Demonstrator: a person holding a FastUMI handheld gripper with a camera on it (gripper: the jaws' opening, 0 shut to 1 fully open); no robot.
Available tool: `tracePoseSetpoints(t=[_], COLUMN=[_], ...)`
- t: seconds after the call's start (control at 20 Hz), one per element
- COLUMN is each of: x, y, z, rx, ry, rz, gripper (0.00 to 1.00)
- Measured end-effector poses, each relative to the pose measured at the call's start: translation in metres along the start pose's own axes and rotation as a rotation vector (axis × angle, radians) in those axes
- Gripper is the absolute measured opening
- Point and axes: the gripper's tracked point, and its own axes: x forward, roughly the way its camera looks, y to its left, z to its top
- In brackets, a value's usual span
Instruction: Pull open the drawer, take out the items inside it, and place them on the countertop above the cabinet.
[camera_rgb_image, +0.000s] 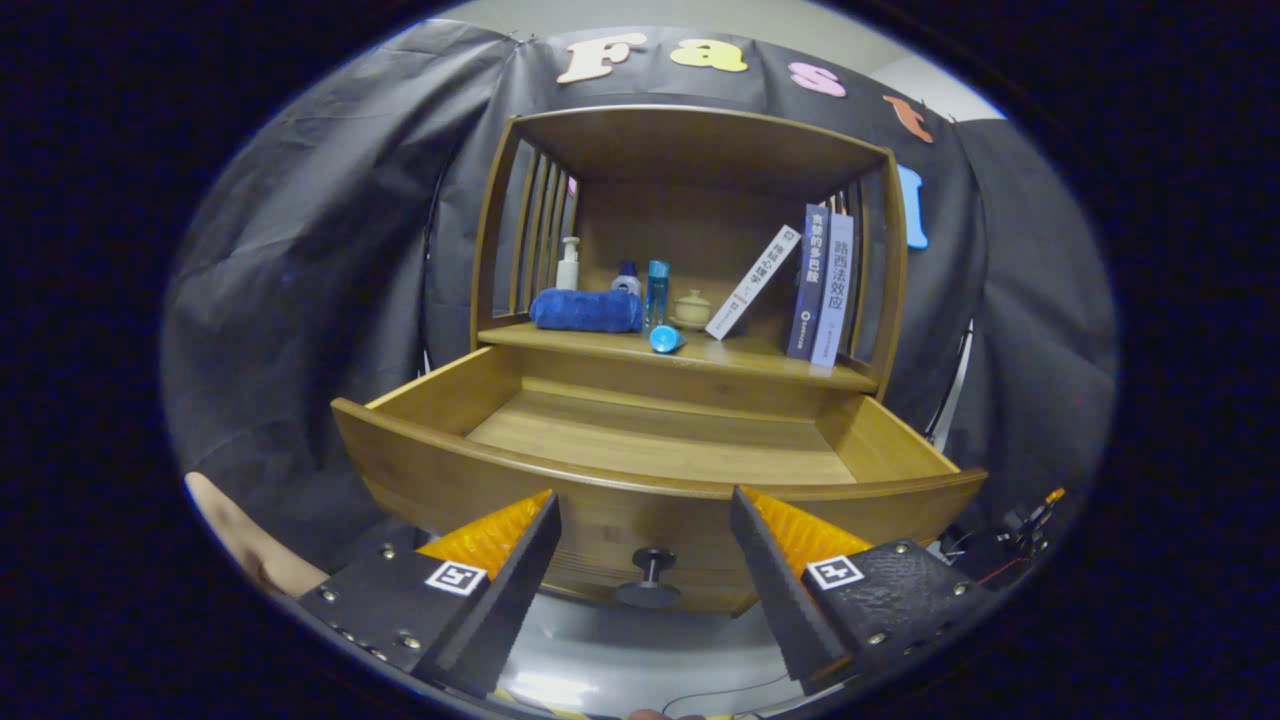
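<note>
The tongs (645, 560) stand wide apart and hold nothing, their fingers (500, 575) flanking the dark round knob (650, 578) on the drawer's front panel without touching it. Part of a hand (255, 545) shows at the near left beside the left finger. Just beyond the fingers the wooden drawer (640, 470) is pulled out, and its bare floor is in view. Farther back, on the worktop (760, 358) above the cabinet, lie a rolled blue towel (586, 310) at the left, a white pump bottle (568, 265) behind it, a tall blue bottle (656, 293), a small blue cap (664, 339) lying near the front edge, a small cream lidded pot (692, 308), a white book (752, 282) leaning rightwards, and two upright books (822, 288) at the far right.
</note>
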Motion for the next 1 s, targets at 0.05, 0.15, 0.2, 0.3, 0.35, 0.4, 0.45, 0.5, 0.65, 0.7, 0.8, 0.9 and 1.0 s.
tracePoseSetpoints(t=[0.05,0.15,0.2,0.3,0.35,0.4,0.45,0.5,0.65,0.7,0.8,0.9,1.0], x=[-0.003,0.004,0.003,0.005,0.006,0.010,0.014,0.020,0.042,0.049,0.061,0.079,0.094], y=[-0.005,-0.004,-0.004,-0.005,-0.004,-0.002,-0.002,-0.002,-0.005,-0.006,-0.007,-0.011,-0.012], z=[0.000,0.000,0.002,0.002,0.003,0.003,0.006,0.008,0.016,0.018,0.030,0.033,0.035], rx=[-0.011,-0.045,-0.064,-0.090,-0.095,-0.099,-0.101,-0.104,-0.087,-0.088,-0.107,-0.117,-0.119], ry=[-0.008,-0.028,-0.043,-0.059,-0.065,-0.070,-0.070,-0.069,-0.061,-0.049,-0.072,-0.064,-0.063], rz=[-0.032,-0.058,-0.074,-0.101,-0.106,-0.111,-0.116,-0.119,-0.111,-0.108,-0.112,-0.111,-0.115], gripper=[1.00,0.97,0.98,0.98,0.98,0.98,0.98,0.98,0.98,0.98,0.98,0.98,0.98])
